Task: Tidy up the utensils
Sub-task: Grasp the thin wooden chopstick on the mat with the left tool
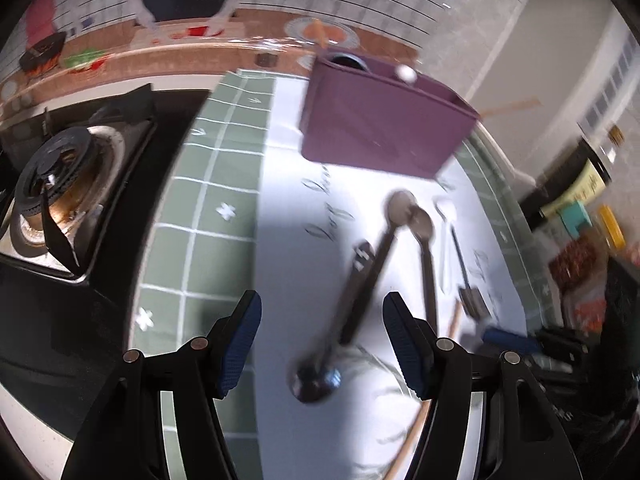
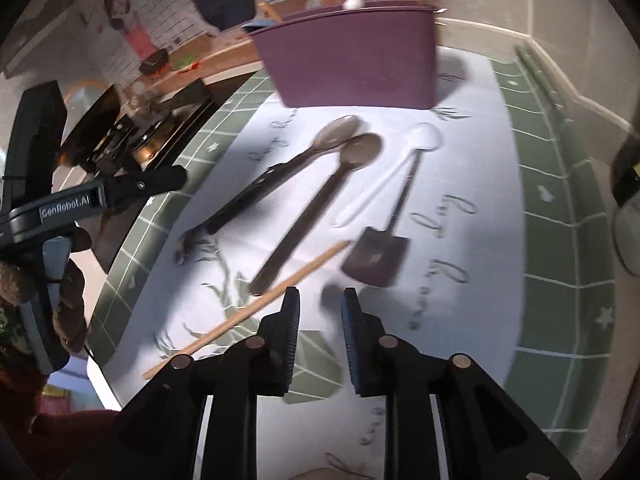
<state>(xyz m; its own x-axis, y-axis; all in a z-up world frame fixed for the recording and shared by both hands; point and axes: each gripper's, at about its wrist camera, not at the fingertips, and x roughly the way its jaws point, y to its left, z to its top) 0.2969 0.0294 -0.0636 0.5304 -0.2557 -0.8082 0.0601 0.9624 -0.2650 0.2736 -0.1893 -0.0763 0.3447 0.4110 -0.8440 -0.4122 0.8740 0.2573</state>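
Note:
A purple utensil holder (image 1: 384,124) stands at the back of a white mat; it also shows in the right wrist view (image 2: 348,64). Before it lie two brown spoons (image 2: 344,136) (image 2: 360,156), a clear plastic spoon (image 2: 424,138), a small dark spatula (image 2: 376,256), a wooden chopstick (image 2: 256,312) and a metal spoon (image 1: 316,378). My left gripper (image 1: 322,332) is open just above the metal spoon's bowl. My right gripper (image 2: 320,312) is open and empty, near the chopstick and spatula.
A gas stove burner (image 1: 60,188) sits left of the green checked cloth (image 1: 200,200). Bottles and jars (image 1: 588,184) stand at the right. The left gripper's body (image 2: 60,208) shows at the left of the right wrist view.

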